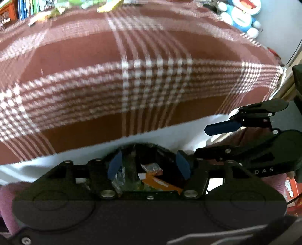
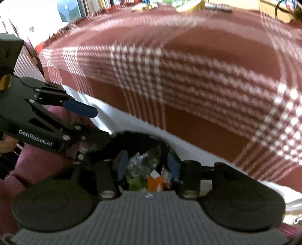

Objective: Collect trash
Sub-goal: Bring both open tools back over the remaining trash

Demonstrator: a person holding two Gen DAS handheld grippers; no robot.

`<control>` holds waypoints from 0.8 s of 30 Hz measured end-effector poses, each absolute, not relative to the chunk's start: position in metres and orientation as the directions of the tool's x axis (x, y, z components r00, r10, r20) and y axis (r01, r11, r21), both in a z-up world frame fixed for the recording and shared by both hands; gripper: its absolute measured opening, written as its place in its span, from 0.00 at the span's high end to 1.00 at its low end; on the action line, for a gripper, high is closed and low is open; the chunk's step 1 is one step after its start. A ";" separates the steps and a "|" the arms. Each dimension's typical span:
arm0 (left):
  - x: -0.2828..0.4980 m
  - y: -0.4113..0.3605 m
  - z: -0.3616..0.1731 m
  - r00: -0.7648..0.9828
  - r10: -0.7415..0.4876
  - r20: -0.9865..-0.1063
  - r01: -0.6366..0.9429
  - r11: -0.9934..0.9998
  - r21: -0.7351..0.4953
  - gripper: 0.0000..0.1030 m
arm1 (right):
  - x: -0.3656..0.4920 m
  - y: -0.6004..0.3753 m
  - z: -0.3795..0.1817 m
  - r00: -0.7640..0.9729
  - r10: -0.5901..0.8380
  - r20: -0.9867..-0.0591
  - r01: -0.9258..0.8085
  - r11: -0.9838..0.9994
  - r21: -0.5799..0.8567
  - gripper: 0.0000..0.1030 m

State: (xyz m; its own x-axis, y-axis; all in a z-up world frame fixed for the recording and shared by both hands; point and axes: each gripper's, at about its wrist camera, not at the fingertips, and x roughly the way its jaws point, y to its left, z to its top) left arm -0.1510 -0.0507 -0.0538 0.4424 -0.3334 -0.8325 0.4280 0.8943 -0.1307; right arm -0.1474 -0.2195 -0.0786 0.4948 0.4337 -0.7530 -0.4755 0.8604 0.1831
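Observation:
A black trash bag [image 1: 147, 148] hangs open below the table's near edge. Inside lie a crumpled silver wrapper [image 1: 118, 179], an orange carton [image 1: 160, 181] and green scraps [image 2: 135, 181]. My left gripper [image 1: 149, 165] is open right over the bag mouth, nothing between its blue pads. My right gripper [image 2: 148, 164] is open over the same bag [image 2: 143, 137], looking down on the carton [image 2: 153, 181] and wrapper [image 2: 137, 162]. Each gripper shows in the other's view with one finger [image 1: 220, 128] [image 2: 79, 108] free in the air and the other down at the bag rim.
A maroon and white plaid tablecloth [image 1: 132, 84] [image 2: 188, 79] fills both blurred views, over a white edge [image 1: 75, 158]. Yellow and green wrappers [image 1: 109, 6] [image 2: 188, 5] lie at the far side. Books [image 1: 28, 9] and a blue plush toy [image 1: 239, 17] stand behind. Pink ribbed fabric [image 2: 37, 165] is near the bag.

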 end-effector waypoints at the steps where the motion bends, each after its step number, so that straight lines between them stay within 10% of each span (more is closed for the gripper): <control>1: -0.152 -0.050 -0.048 0.454 -0.339 -0.824 0.434 0.892 -0.127 0.35 | -0.147 -0.220 -0.074 0.506 0.439 -0.743 -0.479 0.859 0.181 0.37; 24: -0.122 -0.018 0.046 0.742 -0.327 -0.586 0.390 0.921 -0.020 0.14 | -0.103 -0.254 0.026 0.732 0.440 -0.520 -0.414 0.894 0.172 0.29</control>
State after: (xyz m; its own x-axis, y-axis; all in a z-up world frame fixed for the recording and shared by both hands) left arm -0.1221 -0.0179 0.0464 0.7416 -0.3271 -0.5857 0.3902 0.9205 -0.0201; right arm -0.1034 -0.2543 0.0265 0.7321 0.4396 -0.5204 -0.4143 0.8937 0.1721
